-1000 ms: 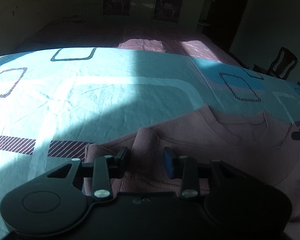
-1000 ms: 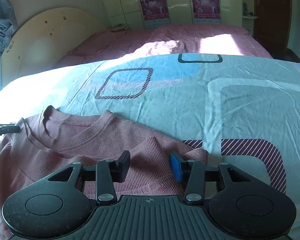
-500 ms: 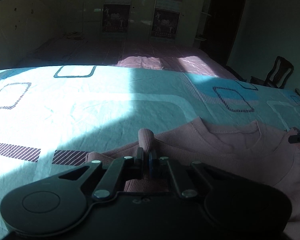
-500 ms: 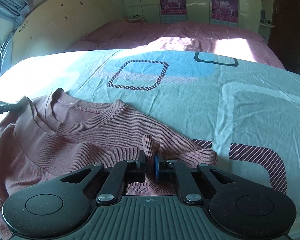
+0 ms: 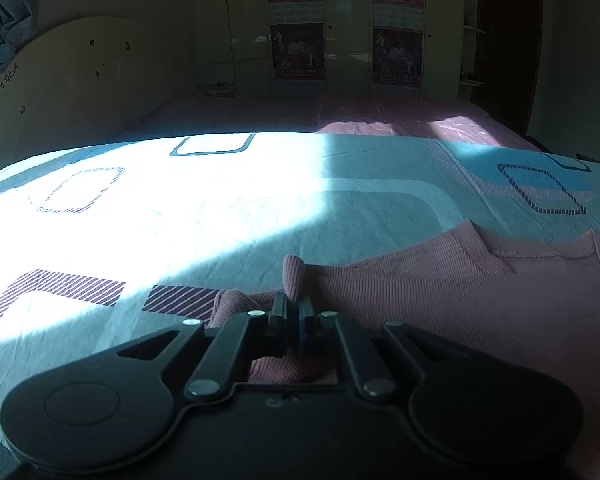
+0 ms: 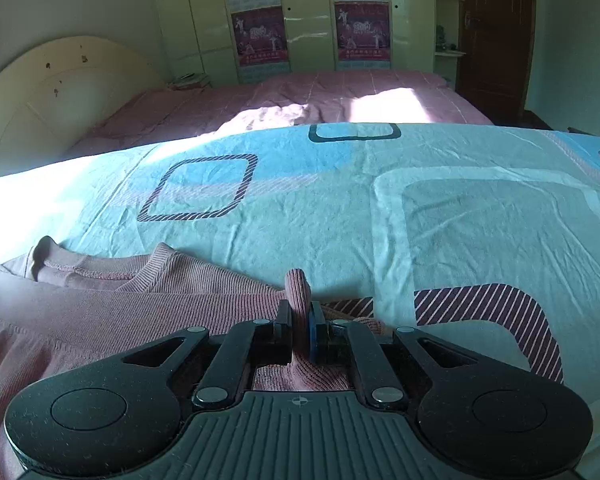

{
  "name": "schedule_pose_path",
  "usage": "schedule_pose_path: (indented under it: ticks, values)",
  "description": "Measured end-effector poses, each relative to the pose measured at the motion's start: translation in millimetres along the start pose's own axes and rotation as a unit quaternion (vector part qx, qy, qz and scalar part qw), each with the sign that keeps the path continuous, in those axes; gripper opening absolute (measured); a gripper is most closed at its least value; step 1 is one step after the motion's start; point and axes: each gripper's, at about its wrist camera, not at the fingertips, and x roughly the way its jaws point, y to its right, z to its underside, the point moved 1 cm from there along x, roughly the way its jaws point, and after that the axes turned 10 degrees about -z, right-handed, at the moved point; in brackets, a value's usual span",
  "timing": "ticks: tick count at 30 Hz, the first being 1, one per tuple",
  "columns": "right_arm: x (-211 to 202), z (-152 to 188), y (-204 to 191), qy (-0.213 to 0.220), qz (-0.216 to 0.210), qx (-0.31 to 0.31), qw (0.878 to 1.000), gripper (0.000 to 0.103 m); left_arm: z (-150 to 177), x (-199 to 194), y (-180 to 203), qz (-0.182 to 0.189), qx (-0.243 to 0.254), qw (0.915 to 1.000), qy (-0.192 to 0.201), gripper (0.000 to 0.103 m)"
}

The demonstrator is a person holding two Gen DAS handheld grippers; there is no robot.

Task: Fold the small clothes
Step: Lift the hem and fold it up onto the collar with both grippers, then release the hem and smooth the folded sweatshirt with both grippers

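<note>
A pink ribbed top (image 5: 480,304) lies on the turquoise patterned bedsheet (image 5: 260,208), neckline toward the far side. My left gripper (image 5: 293,308) is shut on a pinched fold of its left shoulder, near the sleeve end. My right gripper (image 6: 300,320) is shut on a pinched fold of the same pink top (image 6: 100,312) at its right shoulder. In both views the fabric rises as a small peak between the jaws and stretches taut to the side. The top's lower part is hidden under the grippers.
The bedsheet (image 6: 440,220) spreads wide beyond the top. A second bed with a pink cover (image 6: 300,100) stands behind, with a cream headboard (image 6: 52,92) on the left, wardrobes with posters (image 6: 308,20) and a brown door (image 6: 496,32) at the back.
Both grippers closed on the top's shoulders from open a second ago. Since then both have lifted the pinched fabric slightly, and the views now look higher into the room.
</note>
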Motion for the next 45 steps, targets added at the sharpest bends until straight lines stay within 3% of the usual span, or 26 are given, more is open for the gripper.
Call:
schedule_pose_path:
  ticks: [2, 4, 5, 7, 8, 11, 14, 19, 22, 25, 31, 39, 45]
  values:
    - [-5, -1, -1, 0.008, 0.001, 0.006, 1.0, 0.007, -4, -3, 3, -0.002, 0.009, 1.0, -0.002, 0.011]
    - [-18, -2, -5, 0.023, -0.001, 0.016, 1.0, 0.011, -8, -11, -1, -0.006, 0.001, 1.0, 0.003, 0.031]
    - [-25, -3, -8, 0.03, 0.001, 0.014, 0.999, 0.016, -9, -16, -5, -0.006, -0.003, 1.0, 0.008, 0.035]
    - [-38, -3, -15, 0.037, 0.002, 0.002, 0.999, 0.022, -9, -28, -14, -0.011, -0.016, 0.9996, 0.02, 0.059]
    - [-46, -2, -18, 0.044, -0.002, 0.003, 0.999, 0.025, -11, -35, -19, -0.013, -0.023, 0.9993, 0.028, 0.06]
    - [-64, 5, -32, 0.045, -0.012, -0.005, 0.999, 0.026, -8, -57, -25, -0.006, -0.022, 0.999, 0.038, 0.06]
    - [-74, 16, -57, 0.036, -0.031, -0.031, 0.998, 0.026, 2, -81, -13, 0.028, -0.002, 0.9986, 0.046, 0.06]
    - [-67, 44, -108, 0.005, -0.071, -0.063, 0.995, 0.026, 26, -97, 32, 0.076, 0.018, 0.9967, 0.019, 0.058]
    - [-66, 60, -125, -0.005, -0.078, -0.085, 0.993, 0.026, 45, -103, 38, 0.072, 0.025, 0.997, 0.011, 0.058]
    - [-63, 74, -117, -0.016, -0.049, -0.092, 0.994, 0.026, 63, -101, 26, 0.053, 0.028, 0.9982, -0.006, 0.058]
    - [-71, 86, -63, -0.024, 0.023, -0.049, 0.998, 0.026, 75, -104, 7, 0.04, 0.017, 0.999, -0.009, 0.059]
    - [-109, 98, -82, 0.006, 0.0, -0.038, 0.999, 0.027, 75, -128, 1, 0.036, -0.009, 0.9992, -0.016, 0.056]
    - [-107, 119, -68, -0.016, 0.026, -0.025, 0.999, 0.026, 76, -123, -2, 0.022, -0.03, 0.9979, -0.054, 0.059]
